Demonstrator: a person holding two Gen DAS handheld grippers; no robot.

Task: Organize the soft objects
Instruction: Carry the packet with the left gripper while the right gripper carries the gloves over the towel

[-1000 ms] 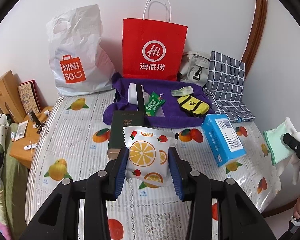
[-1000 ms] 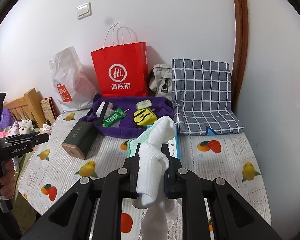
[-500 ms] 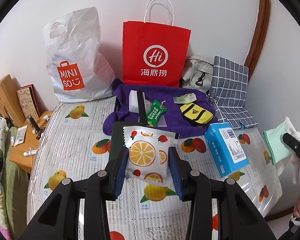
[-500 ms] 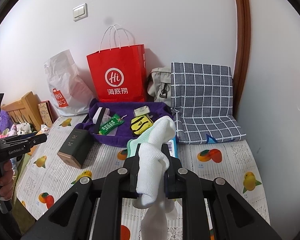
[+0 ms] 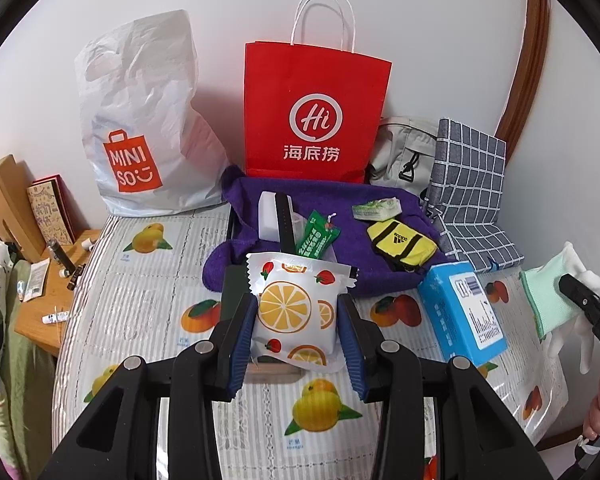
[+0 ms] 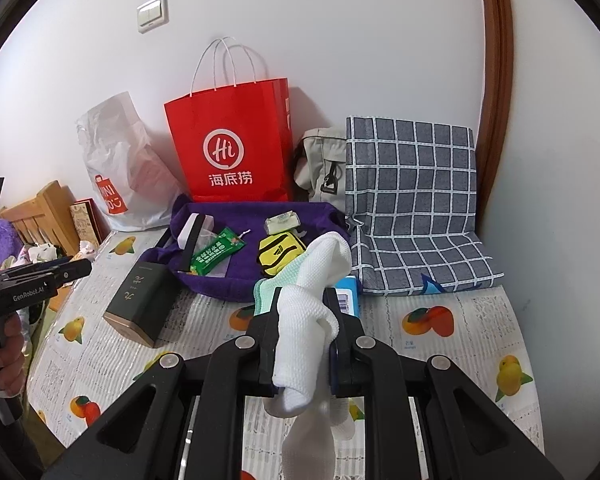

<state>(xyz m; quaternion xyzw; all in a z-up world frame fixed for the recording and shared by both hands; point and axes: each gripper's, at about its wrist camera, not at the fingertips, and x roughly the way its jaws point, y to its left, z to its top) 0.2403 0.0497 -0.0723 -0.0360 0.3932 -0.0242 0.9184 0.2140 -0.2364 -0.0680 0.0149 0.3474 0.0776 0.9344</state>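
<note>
Edges: the worktop [image 5: 148, 280], under a fruit-print cover, meets the white wall at the back; its left edge drops to a lower wooden side table [image 5: 56, 280] and its right end runs close to a wooden door frame [image 6: 496, 80].
Open room: bare cover lies on the left half of the worktop and on the right near side, below the checked cloth [image 6: 412, 200].
Left tongs: the left tongs [image 5: 296, 332] are clamped on a fruit-print packet [image 5: 292, 312], which stands upright between the blue pads, above a dark box [image 6: 140, 304] lying on the cover.
Right tongs: the right tongs [image 6: 304, 336] grip a white glove [image 6: 308, 312] folded with a mint-green cloth [image 6: 268, 288]; the glove's fingers hang below the jaws.
Soft things ahead: a purple towel [image 5: 380, 280] lies at the back centre, carrying a yellow pouch [image 5: 400, 244], a green sachet [image 5: 318, 238] and a tissue pack [image 5: 376, 208].
Beside: a blue box [image 5: 460, 312] lies just right of the towel's near edge.
Back wall: a white plastic bag [image 5: 144, 120], a red paper bag [image 5: 316, 112] and a beige bag [image 5: 404, 152] lean there.
</note>
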